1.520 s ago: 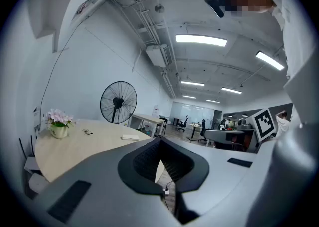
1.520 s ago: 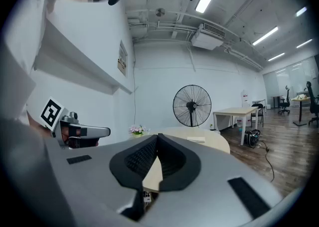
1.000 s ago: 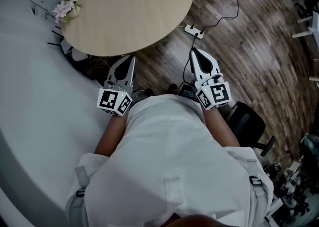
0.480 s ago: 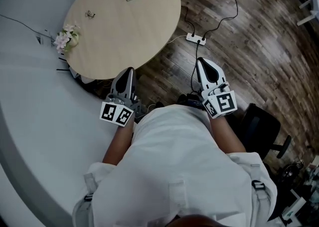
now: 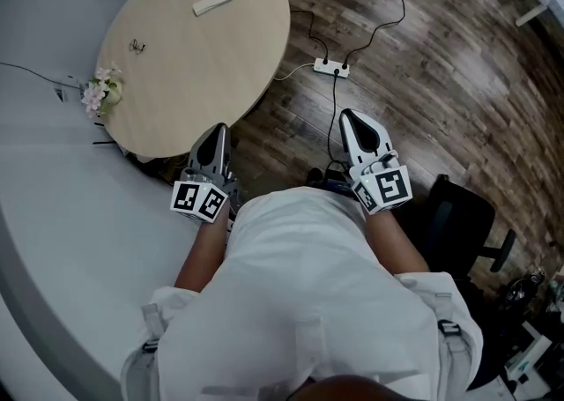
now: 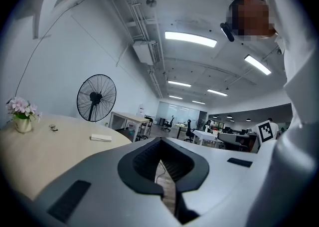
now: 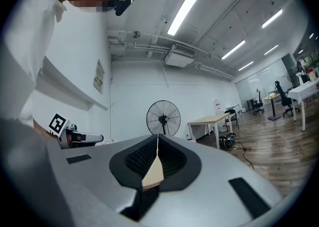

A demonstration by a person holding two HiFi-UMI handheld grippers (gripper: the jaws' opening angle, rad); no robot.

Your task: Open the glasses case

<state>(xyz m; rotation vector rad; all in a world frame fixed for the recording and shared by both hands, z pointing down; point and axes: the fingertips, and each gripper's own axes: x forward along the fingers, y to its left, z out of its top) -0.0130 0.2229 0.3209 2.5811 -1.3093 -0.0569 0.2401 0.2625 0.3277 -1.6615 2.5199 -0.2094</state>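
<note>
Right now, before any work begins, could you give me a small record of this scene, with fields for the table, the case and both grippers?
table: round, pale wood
glasses case: flat, pale, on the table's far side, untouched
also on table: flowers at the edge; small dark item
left gripper: shut, empty, near the table's edge
right gripper: shut, empty, over the floor
floor: power strip with cables

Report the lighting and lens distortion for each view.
Head view: dim, evenly lit, no glare, the wooden floor bowing toward the edges. Left gripper view: heavy fisheye, black corners, ceiling light blown out. Right gripper view: same fisheye vignette, bright light strip.
</note>
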